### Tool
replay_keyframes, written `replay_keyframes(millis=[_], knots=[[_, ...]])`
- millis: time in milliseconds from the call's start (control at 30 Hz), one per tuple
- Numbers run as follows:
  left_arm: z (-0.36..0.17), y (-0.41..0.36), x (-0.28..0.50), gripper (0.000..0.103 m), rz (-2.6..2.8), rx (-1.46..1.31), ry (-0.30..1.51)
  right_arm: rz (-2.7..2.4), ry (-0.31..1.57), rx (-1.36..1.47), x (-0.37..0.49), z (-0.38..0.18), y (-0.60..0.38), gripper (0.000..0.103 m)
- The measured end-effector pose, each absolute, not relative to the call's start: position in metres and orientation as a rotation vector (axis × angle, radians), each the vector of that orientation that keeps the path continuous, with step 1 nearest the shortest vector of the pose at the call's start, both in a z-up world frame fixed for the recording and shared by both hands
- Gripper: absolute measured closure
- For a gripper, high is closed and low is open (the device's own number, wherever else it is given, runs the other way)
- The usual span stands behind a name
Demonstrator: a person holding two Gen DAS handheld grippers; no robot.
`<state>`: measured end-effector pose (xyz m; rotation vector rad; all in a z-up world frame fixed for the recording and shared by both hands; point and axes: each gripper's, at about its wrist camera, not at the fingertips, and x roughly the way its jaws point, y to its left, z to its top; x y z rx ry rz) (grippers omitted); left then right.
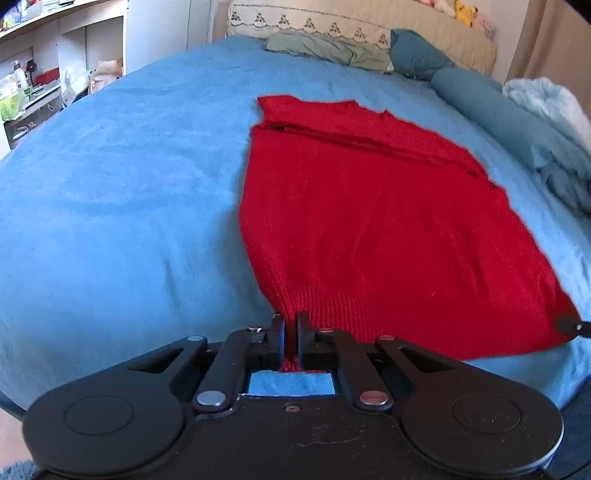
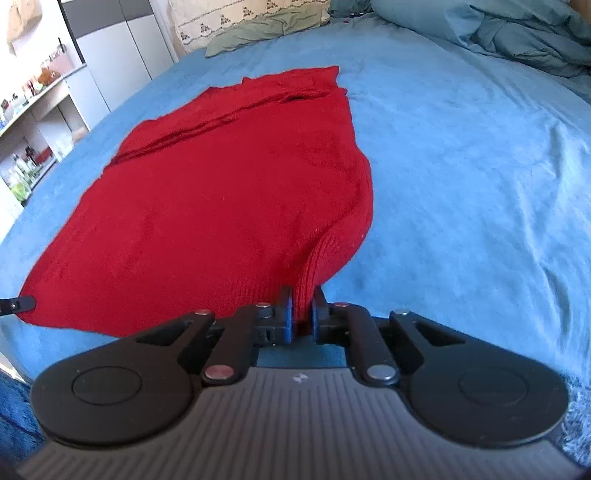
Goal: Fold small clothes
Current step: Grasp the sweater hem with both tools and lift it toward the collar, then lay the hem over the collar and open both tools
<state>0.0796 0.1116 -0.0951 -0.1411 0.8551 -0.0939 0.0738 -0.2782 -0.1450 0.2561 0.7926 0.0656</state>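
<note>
a bed (image 1: 110,184) under a blue blanket fills both views, with one olive-green garment (image 1: 325,48) and a blue pillow (image 1: 417,55) at the top, crumpled blue bedding (image 2: 517,33) at upper right, and cluttered shelves (image 1: 33,81) at upper left. one red knit sweater (image 1: 369,221) lies flat mid-frame. the left tongs (image 1: 291,325) and right tongs (image 2: 303,299) each pinch a near hem corner.

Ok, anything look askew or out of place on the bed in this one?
Nothing stands out. The red sweater lies mostly flat on the blue bedspread, sleeves folded in. The left claw and right claw each pinch a hem corner. The right corner bunches up where it is gripped, which is expected.
</note>
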Motion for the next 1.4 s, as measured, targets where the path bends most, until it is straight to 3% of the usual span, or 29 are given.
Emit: replay_keyframes(millis=[267, 533, 667, 800, 933, 1033, 1100, 1133, 1167, 1233, 1267, 1400], knots=[[-0.016, 0.117, 0.113, 0.098, -0.079, -0.23, 0.696, 0.136, 0.627, 0.334, 0.109, -0.062, -0.299, 0.079], [0.055, 0.109, 0.285, 0.098, -0.017, -0.278, 0.547, 0.132, 0.497, 0.316, 0.273, 0.01, -0.307, 0.079], [0.034, 0.098, 0.385, 0.098, 0.047, -0.25, 0.571, 0.089, 0.529, 0.292, 0.388, -0.002, -0.3, 0.079], [-0.029, 0.085, 0.476, 0.098, 0.115, -0.212, 0.63, 0.058, 0.583, 0.281, 0.48, -0.057, -0.294, 0.079], [-0.089, 0.092, 0.522, 0.098, 0.156, -0.239, 0.731, 0.021, 0.635, 0.277, 0.534, -0.113, -0.295, 0.079], [-0.102, 0.094, 0.533, 0.097, 0.152, -0.225, 0.758, 0.028, 0.65, 0.287, 0.552, -0.129, -0.301, 0.079], [-0.1, 0.097, 0.535, 0.082, 0.144, -0.221, 0.765, 0.04, 0.652, 0.295, 0.556, -0.129, -0.306, 0.075], [-0.095, 0.098, 0.533, 0.052, 0.145, -0.206, 0.761, 0.05, 0.651, 0.293, 0.555, -0.126, -0.307, 0.064], [-0.087, 0.098, 0.527, 0.028, 0.159, -0.177, 0.748, 0.047, 0.649, 0.278, 0.552, -0.12, -0.307, 0.035], [-0.07, 0.097, 0.509, 0.014, 0.19, -0.103, 0.689, 0.024, 0.605, 0.218, 0.531, -0.104, -0.301, 0.002], [-0.064, 0.092, 0.495, 0.009, 0.188, -0.068, 0.668, 0.025, 0.579, 0.178, 0.517, -0.097, -0.295, 0.0], [-0.067, 0.075, 0.452, 0.006, 0.067, -0.003, 0.758, 0.066, 0.662, 0.071, 0.487, -0.097, -0.263, 0.0]])
